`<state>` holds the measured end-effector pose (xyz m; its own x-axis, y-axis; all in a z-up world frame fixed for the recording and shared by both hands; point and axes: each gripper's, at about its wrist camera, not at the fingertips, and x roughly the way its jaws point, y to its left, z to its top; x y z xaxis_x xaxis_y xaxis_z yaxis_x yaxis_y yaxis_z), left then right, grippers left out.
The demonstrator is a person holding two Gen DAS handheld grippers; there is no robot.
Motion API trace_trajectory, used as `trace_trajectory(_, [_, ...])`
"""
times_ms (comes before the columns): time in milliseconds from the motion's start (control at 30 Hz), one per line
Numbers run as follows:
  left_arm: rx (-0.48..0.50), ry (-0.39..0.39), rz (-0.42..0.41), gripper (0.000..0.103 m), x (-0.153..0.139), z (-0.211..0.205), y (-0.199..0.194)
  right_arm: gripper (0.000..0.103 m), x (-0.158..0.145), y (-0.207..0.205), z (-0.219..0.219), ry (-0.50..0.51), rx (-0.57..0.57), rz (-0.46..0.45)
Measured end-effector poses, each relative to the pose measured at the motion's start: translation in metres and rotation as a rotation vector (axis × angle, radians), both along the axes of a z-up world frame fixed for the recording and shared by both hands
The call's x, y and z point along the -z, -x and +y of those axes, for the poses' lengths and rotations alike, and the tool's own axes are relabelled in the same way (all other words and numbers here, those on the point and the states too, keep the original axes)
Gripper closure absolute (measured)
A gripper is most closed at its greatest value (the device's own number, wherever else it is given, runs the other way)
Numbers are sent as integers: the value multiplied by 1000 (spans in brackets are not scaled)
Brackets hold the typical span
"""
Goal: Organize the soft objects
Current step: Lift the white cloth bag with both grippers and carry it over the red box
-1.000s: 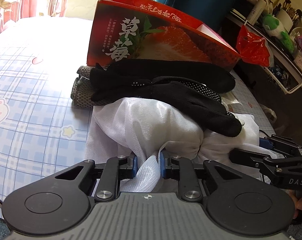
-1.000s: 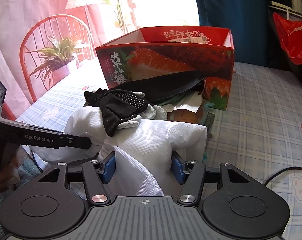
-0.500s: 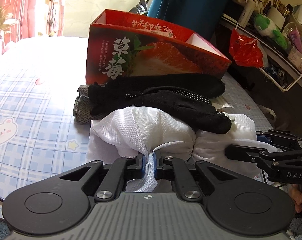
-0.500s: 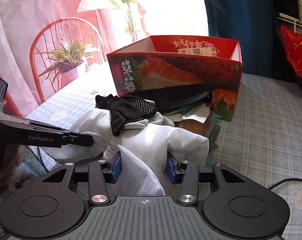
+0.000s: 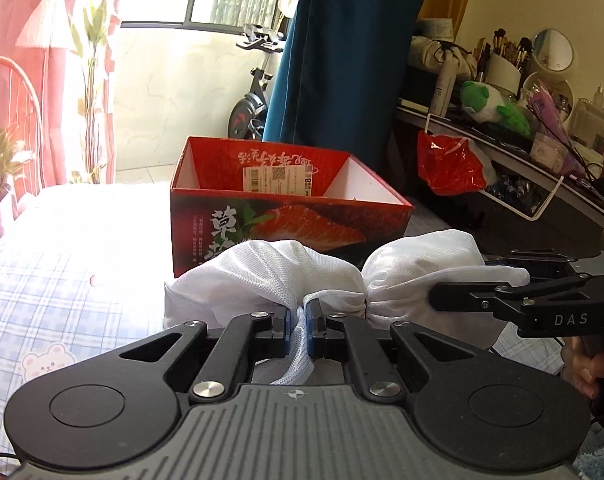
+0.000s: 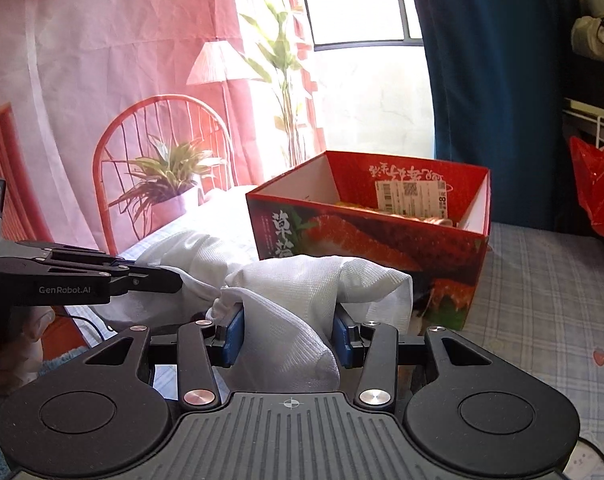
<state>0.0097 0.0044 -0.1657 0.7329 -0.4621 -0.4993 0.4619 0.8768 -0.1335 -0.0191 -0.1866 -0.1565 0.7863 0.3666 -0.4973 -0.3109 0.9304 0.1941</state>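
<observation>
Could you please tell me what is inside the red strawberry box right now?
Inside the red strawberry box, a white barcode label sits on the far wall, above something yellowish-brown. The near wall hides the floor.

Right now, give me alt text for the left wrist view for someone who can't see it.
The left gripper is shut on a bunched white mesh cloth, and the right gripper grips the same cloth from the right. Behind it, an open red strawberry box stands on a blue checked sheet.
</observation>
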Motion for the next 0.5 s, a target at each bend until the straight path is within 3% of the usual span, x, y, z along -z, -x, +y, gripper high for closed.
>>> trace_trajectory(500, [-10, 25, -2, 95, -8, 6, -5, 62, -9, -1, 1, 16, -10, -27])
